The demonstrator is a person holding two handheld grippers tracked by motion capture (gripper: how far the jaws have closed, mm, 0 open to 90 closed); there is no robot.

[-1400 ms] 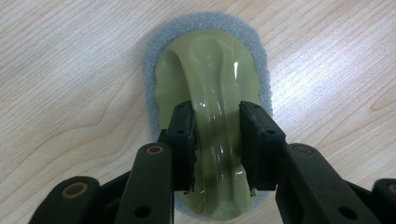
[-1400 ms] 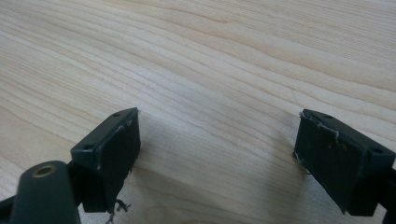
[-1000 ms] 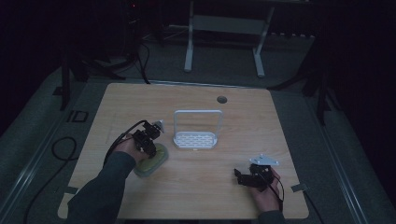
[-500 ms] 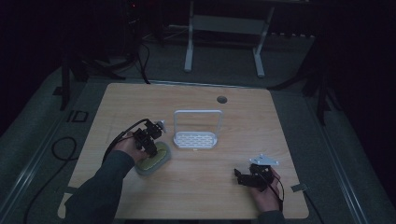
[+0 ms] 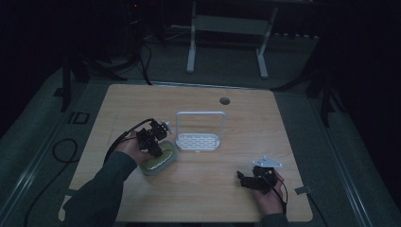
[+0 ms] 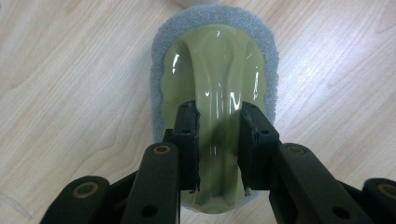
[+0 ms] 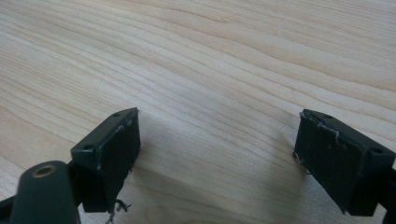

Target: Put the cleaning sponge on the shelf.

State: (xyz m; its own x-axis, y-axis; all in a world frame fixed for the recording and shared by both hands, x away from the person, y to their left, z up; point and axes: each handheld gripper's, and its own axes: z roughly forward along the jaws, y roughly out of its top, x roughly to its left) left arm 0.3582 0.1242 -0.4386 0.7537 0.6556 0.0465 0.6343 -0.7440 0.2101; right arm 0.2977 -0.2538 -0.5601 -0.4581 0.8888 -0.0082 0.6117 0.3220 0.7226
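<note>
Wood-grain counter [image 5: 198,198] carries everything, pale and rectangular under dim light in the high view. Starting at its nine o'clock side, the person's left hand [image 5: 128,147] comes in on a dark green sleeve [image 5: 101,189] and holds the left claw [image 5: 155,145] down onto an oval scrubbing pad with a grey spongy base and a glossy olive-green plastic grip [image 5: 158,161]. That pad lies flat on the counter at about eight o'clock from the counter's middle. In the left gripper view the left claw [image 6: 218,144] stands narrow, its two black jaws set on either flank of the raised green ridge of the scrubbing pad [image 6: 215,74], touching it on both sides. The grey sponge rim shows all round the green top.

Just beside the pad, toward two o'clock from it, stands a small white plastic rack with a perforated base and an upright hoop frame [image 5: 198,139], near the counter's centre. Whether pad and rack touch is hard to judge in this gloom; they seem barely apart. A round dark cable hole [image 5: 224,100] sits in the counter at twelve o'clock.

Farther right, at about four o'clock, the person's right hand [image 5: 269,196] holds the right claw [image 5: 242,178], its grey three-cornered plate [image 5: 267,162] on top. In the right gripper view the right claw [image 7: 217,161] stands wide apart, with bare wood between the jaws.
</note>
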